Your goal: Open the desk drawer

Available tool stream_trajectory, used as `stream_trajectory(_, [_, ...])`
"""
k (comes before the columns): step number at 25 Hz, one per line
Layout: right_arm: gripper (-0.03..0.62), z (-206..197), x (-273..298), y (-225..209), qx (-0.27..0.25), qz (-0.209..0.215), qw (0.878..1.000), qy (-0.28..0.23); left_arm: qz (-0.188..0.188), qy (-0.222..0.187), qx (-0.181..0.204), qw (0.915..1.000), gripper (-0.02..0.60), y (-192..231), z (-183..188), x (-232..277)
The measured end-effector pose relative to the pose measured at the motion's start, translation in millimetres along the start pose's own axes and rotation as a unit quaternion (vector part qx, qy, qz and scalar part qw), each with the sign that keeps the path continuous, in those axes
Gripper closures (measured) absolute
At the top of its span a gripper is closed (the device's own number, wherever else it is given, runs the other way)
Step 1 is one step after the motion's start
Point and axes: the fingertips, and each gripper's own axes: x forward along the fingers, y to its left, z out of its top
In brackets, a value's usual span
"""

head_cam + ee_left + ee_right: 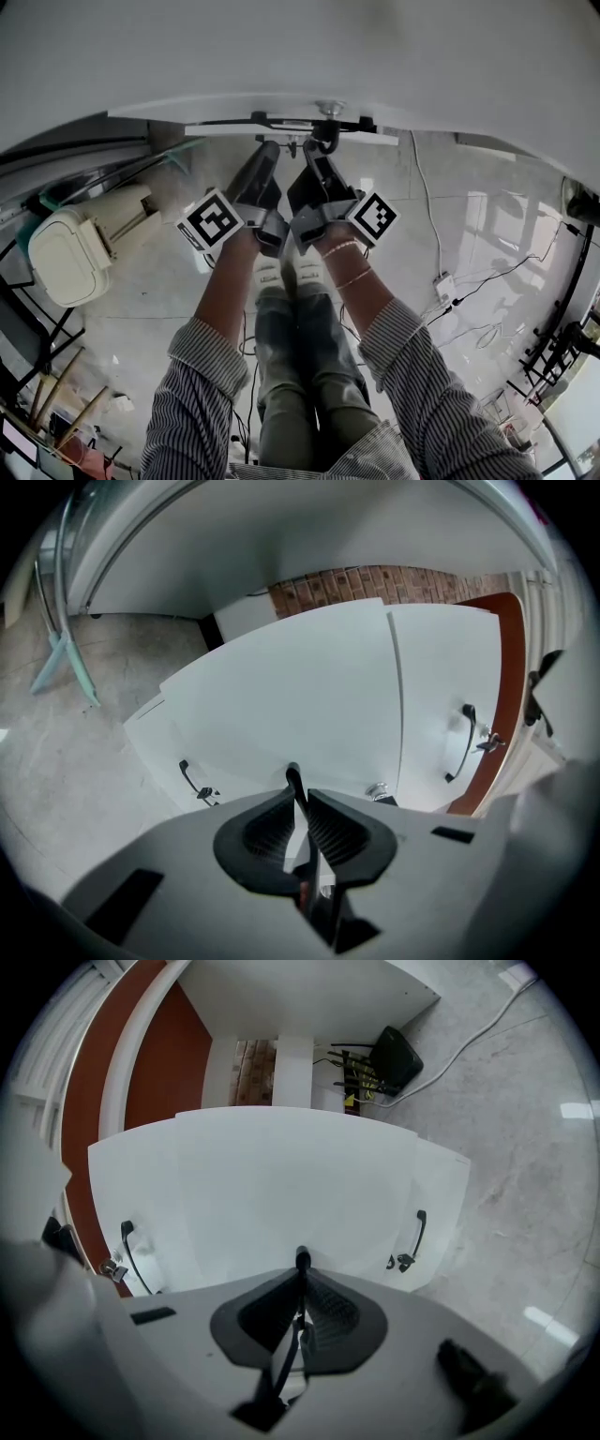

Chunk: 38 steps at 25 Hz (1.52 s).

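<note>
Head view: left tongs (266,150) and right tongs (323,141) sit side by side at the white drawer (234,130), which is tucked just under the table (281,56) edge. Both are on its black handle (352,123).

Left gripper view: the left tongs are pinched narrow on the thin handle bar, with white panel right behind it.

Right gripper view: same deal. The right tongs are nearly closed on the handle, with floor (534,1194) and a cable (469,1044) off to the right.

Two tools (267,146) (323,142), one desk drawer (217,129), one lidded bin (70,253) and one power strip (443,286).
</note>
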Motion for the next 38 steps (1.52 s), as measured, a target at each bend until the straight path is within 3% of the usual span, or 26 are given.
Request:
stream_trajectory(14, [0.562, -18.6, -44.8, -10.2, 0.010, -0.015, 1.000, 0.007, 0.002, -0.014, -0.028, 0.9995, 0.534, 3.4, -36.6, -36.5])
stream_trajectory(18, [0.562, -25.1, -56.5, -13.4, 0.013, -0.020, 1.000, 0.011, 0.010, -0.024, -0.076, 0.9968, 0.537, 7.6, -49.6, -48.9])
stream_trajectory(21, [0.562, -30.1, -66.1, -16.3, 0.016, -0.026, 0.999, 0.013, 0.004, -0.023, -0.063, 0.9978, 0.537, 6.1, -54.3, -55.6])
stream_trajectory(26, [0.562, -37.6, -79.5, -17.9, 0.015, -0.030, 0.999, 0.027, 0.014, -0.037, -0.105, 0.9937, 0.537, 5.7, -66.3, -68.2])
stream_trajectory(35, [0.562, -50.5, -99.9, -26.6, 0.014, -0.041, 0.998, 0.037, 0.018, -0.035, -0.124, 0.9915, 0.538, 11.0, -82.9, -86.6])
stream_trajectory(38, [0.562, -56.0, -108.7, -32.4, 0.014, -0.049, 0.998, 0.042, 0.024, -0.020, -0.110, 0.9934, 0.538, 16.0, -89.7, -93.9])
